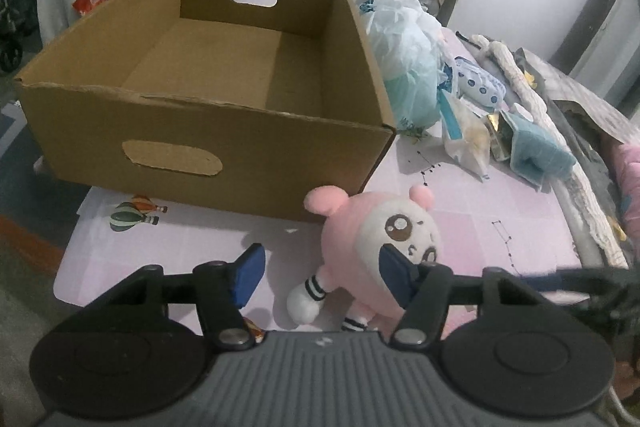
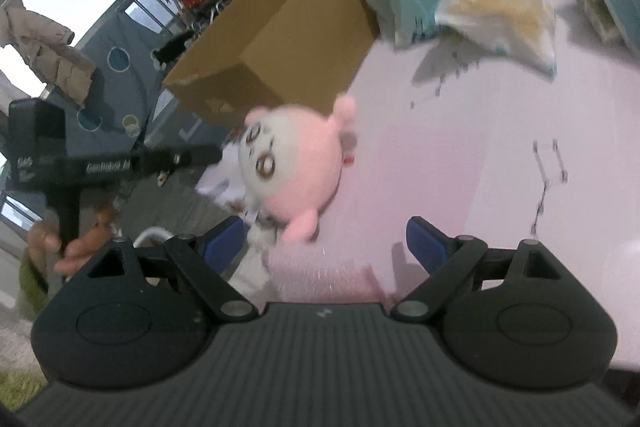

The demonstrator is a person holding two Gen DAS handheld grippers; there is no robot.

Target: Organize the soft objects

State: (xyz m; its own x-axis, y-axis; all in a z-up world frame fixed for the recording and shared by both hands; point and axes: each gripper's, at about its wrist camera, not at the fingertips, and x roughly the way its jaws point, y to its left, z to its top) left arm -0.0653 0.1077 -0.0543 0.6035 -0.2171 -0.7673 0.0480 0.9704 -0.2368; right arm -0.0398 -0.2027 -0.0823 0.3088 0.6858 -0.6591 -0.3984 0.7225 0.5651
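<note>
At far left the open box (image 1: 208,87) sits on the pink table (image 1: 500,203), empty inside, its near wall facing the left gripper (image 1: 324,277). Just right of that wall's near right corner lies the plush (image 1: 376,239) on the table, head toward the box and legs toward the gripper, so its long axis runs near to far, tilted a little left.

The left gripper stands partly open with nothing clamped. Its left pad hangs over bare table; its right pad overlaps the plush's face, and whether it touches I cannot tell. The plush's leg lies in the gap between the pads.

The right gripper (image 2: 324,245) is wide open and empty, with the plush (image 2: 294,163) ahead and slightly left of it. The left gripper looks the nearer.

Right of the box, bags (image 1: 404,59) crowd the far side; the near right table is clear. The box's near rim is the edge to clear on a lift.
</note>
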